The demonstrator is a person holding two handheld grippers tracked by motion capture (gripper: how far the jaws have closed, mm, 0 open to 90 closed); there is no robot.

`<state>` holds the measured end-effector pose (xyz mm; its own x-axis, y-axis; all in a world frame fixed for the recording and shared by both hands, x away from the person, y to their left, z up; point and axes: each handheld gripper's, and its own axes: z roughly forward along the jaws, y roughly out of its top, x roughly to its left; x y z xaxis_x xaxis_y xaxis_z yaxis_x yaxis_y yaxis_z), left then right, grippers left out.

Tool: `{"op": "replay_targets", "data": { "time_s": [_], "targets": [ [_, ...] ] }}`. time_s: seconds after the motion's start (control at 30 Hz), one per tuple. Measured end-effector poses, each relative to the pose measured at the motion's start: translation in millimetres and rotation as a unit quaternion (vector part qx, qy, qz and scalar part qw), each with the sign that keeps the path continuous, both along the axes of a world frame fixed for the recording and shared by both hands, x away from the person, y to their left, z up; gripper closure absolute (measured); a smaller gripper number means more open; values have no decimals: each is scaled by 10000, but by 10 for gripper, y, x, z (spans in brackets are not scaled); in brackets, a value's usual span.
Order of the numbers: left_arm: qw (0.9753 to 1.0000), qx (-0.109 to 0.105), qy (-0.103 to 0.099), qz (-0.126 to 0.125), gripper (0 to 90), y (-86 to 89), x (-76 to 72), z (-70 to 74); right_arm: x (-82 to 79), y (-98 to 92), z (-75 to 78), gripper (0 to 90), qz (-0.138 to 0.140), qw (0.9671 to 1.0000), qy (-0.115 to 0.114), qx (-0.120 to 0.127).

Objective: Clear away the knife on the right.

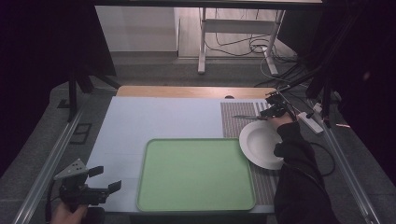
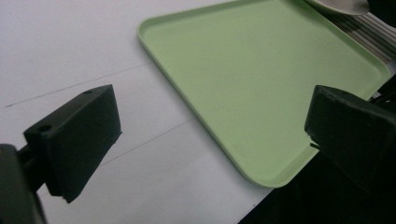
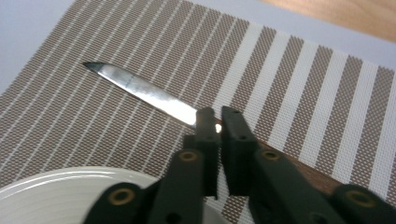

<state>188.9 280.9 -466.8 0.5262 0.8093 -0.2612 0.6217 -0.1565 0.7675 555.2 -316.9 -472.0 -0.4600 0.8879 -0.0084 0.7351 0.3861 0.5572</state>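
The right hand-held gripper [image 3: 218, 122] is clenched on a knife [image 3: 140, 91] where blade meets handle. The blade runs out toward ten o'clock from the jaws in the right gripper view, over the striped placemat [image 3: 299, 88]. In the high view the knife [image 1: 247, 117] lies at twelve o'clock of the white plate [image 1: 259, 143]. The left hand-held gripper [image 1: 103, 179] is released, nothing between its jaws, at nine o'clock of the green tray [image 1: 196, 175] on the tabletop [image 1: 159, 116].

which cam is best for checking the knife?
Right gripper view: the knife lies close up on the striped placemat, blade sharp, right gripper shut on it near the handle. High view shows it small and far beside the white plate.
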Motion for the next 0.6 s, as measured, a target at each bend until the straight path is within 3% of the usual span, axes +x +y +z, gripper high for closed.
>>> {"op": "replay_targets", "data": {
  "time_s": [0.1, 0.37, 0.6],
  "targets": [
    [10000, 3, 1, 2, 35, 0, 0, 0, 56, -39, -37, 900, -102, 9999, 96, -80],
    [10000, 6, 3, 12, 36, 1, 0, 0, 193, -110, -132, 900, -291, 9991, -163, -272],
    [10000, -11, -1, 6, 36, 5, -1, 0, 236, -190, -231, 900, -399, 9975, -27, -581]
  ]
}}
